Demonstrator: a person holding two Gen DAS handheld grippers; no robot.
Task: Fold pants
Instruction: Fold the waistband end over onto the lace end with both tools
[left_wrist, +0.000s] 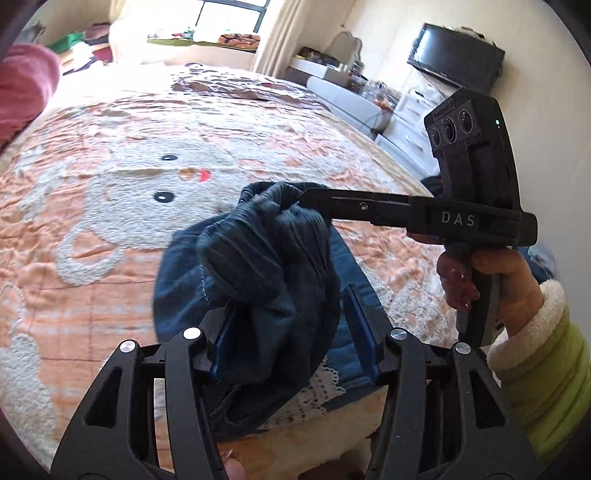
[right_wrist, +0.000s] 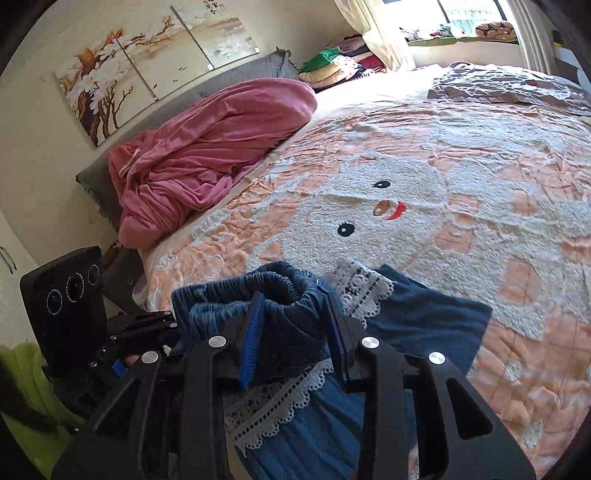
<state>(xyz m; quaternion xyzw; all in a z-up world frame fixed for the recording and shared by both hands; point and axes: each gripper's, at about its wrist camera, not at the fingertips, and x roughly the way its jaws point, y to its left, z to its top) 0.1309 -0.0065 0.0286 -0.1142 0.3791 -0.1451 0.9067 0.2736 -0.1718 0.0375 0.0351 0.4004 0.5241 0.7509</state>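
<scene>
Dark blue pants (left_wrist: 258, 240) with an elastic waistband and white lace trim (right_wrist: 358, 291) are partly lifted off the peach quilt (left_wrist: 110, 258). My left gripper (left_wrist: 290, 299) is shut on a hanging bunch of the fabric between its blue pads. My right gripper (right_wrist: 291, 291) is shut on the gathered waistband (right_wrist: 288, 280). The left wrist view has it reaching in from the right, its fingertips (left_wrist: 306, 197) clamping the top of the bunch. The rest of the pants (right_wrist: 424, 317) lies flat on the quilt (right_wrist: 443, 184). The left gripper (right_wrist: 166, 321) meets the fabric at the lower left of the right wrist view.
The bed carries a cartoon-animal quilt. A pink blanket (right_wrist: 207, 147) is heaped by the grey headboard (right_wrist: 236, 77). Folded clothes (right_wrist: 332, 62) are stacked near the window. A television (left_wrist: 454, 55) and white drawers (left_wrist: 410, 122) stand past the bed's far side. A hand in a green sleeve (left_wrist: 546, 369) holds the right gripper.
</scene>
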